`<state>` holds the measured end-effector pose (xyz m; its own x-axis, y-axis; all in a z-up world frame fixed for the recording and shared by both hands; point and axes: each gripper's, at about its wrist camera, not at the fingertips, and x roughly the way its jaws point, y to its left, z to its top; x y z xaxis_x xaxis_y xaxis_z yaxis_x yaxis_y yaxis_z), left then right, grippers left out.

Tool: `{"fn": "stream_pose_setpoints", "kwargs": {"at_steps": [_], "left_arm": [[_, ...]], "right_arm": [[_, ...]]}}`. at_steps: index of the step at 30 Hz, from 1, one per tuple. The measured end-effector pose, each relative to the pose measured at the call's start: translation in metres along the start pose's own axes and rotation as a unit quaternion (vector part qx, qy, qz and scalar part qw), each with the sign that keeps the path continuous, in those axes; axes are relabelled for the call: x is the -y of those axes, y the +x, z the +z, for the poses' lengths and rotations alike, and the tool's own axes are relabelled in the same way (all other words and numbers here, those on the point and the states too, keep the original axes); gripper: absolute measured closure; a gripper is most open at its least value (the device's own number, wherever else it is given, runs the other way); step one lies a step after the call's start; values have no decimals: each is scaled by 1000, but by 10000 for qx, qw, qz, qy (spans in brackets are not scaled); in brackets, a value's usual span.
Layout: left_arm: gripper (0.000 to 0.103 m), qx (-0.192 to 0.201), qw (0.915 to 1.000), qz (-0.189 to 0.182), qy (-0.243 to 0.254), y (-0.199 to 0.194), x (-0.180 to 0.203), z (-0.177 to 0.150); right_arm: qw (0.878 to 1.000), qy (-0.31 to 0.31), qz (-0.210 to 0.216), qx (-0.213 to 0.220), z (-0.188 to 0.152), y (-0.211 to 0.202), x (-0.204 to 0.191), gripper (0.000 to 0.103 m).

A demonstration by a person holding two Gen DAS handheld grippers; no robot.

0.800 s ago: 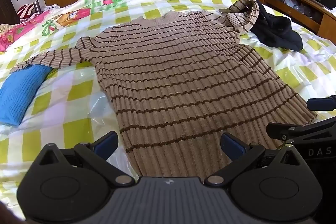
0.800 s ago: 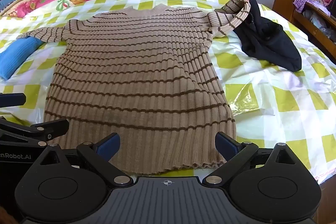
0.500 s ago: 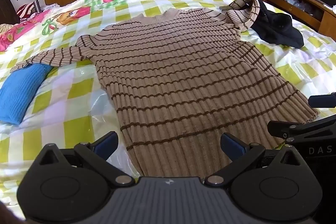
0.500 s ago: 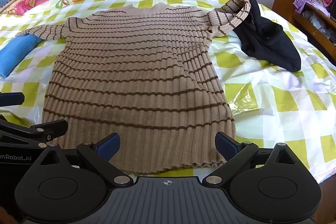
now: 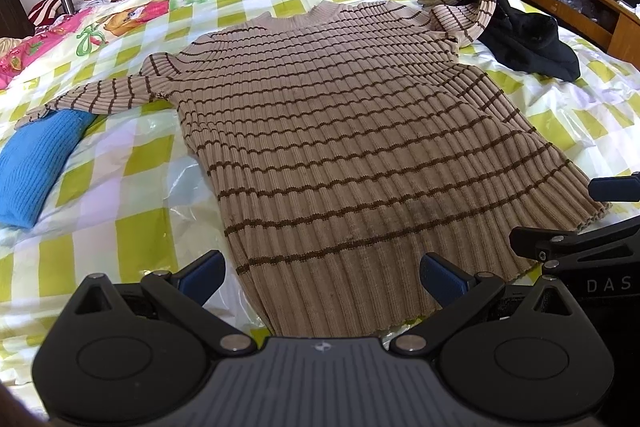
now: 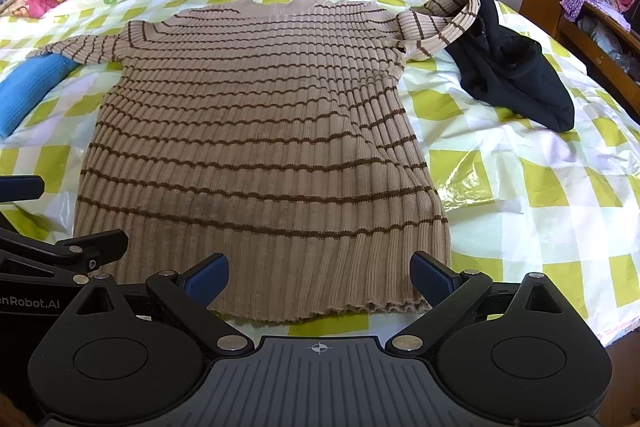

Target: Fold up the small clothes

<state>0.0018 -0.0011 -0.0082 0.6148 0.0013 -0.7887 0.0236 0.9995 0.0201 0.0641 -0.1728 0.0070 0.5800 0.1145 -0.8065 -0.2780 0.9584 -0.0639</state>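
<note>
A striped brown sweater (image 5: 352, 147) is spread flat on the bed (image 5: 132, 187), with its neck at the far end and its bottom edge at the near end, so its long line runs straight away from both grippers. The left gripper (image 5: 322, 277) is held just above the bottom edge, near the left corner, and its jaws are wide apart with nothing held between them. The right gripper (image 6: 318, 277) is held beside it over the same edge, toward the right corner, and it is also wide apart and empty. One sleeve is laid out flat to the left, where its end is rested on a blue cloth (image 5: 36, 163). The other sleeve is bunched up at the far right, against a black cloth (image 6: 516, 83). The bottom edge is the closest part to both grippers, so it is probably the part to be picked up first. The bunched sleeve is closer to the right gripper.
</note>
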Motion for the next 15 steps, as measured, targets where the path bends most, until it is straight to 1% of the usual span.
{"fn": "stream_pose_setpoints", "kwargs": {"at_steps": [15], "left_arm": [[0,-21,10000,1,-1,1,1,0]], "right_arm": [[10000,-13,-12,-20,0,1,0,5]]}}
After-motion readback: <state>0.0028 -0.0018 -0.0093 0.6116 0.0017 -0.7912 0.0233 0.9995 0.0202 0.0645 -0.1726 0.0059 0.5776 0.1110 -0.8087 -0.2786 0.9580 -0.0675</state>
